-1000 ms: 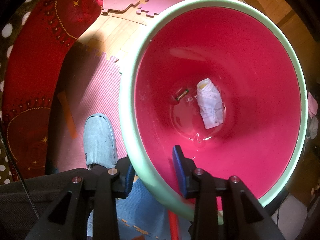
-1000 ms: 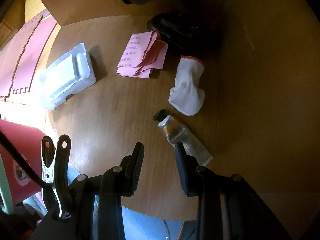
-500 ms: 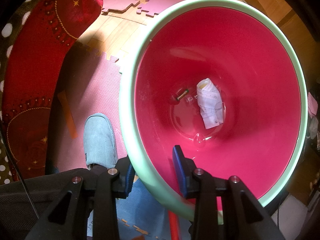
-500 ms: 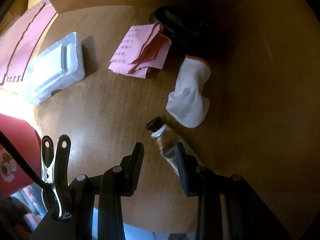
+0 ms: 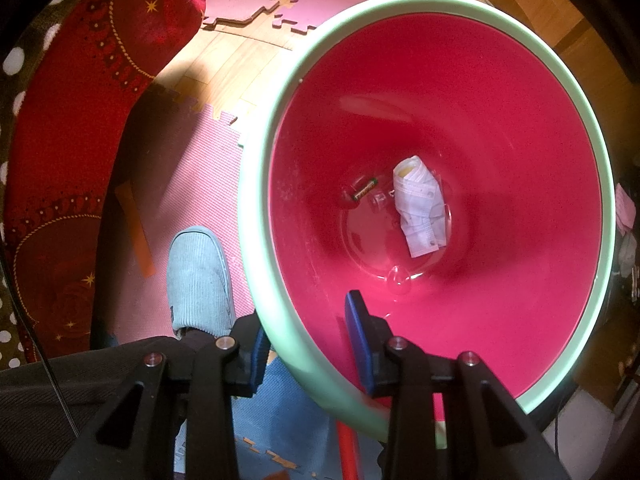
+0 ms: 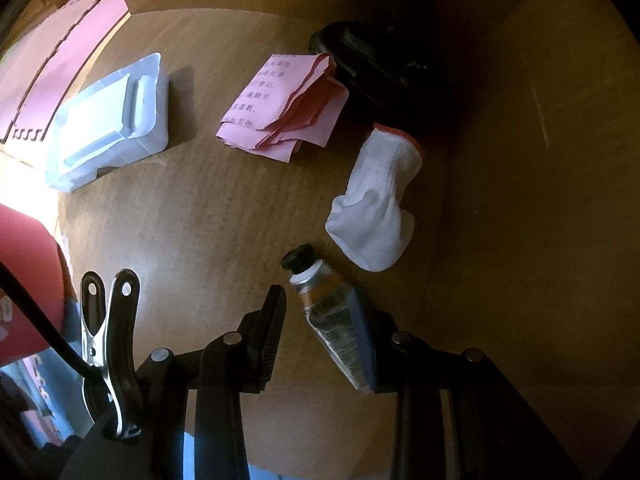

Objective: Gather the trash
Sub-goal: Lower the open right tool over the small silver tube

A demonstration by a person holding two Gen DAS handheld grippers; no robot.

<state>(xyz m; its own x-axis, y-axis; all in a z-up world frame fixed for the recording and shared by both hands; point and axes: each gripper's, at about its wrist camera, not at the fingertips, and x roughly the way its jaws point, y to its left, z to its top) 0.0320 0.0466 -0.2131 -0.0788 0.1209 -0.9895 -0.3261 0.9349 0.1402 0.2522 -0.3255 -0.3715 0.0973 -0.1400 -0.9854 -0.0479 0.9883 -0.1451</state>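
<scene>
Left wrist view: the left gripper [image 5: 306, 344] pinches the pale green rim of the trash bin [image 5: 256, 216], apparently keeping it steady to receive rubbish; crumpled paper [image 5: 420, 210] lies at its bottom. Over the wooden table [image 6: 180, 220], the right gripper [image 6: 320, 330] hangs spread around a squeezed tube [image 6: 328, 312], seemingly its next pick. Beyond lie a white glove [image 6: 374, 204] and pink papers [image 6: 280, 104].

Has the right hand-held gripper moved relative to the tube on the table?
Yes. The right hand-held gripper has shifted toward the tube, which now sits between its fingers rather than beyond them.
</scene>
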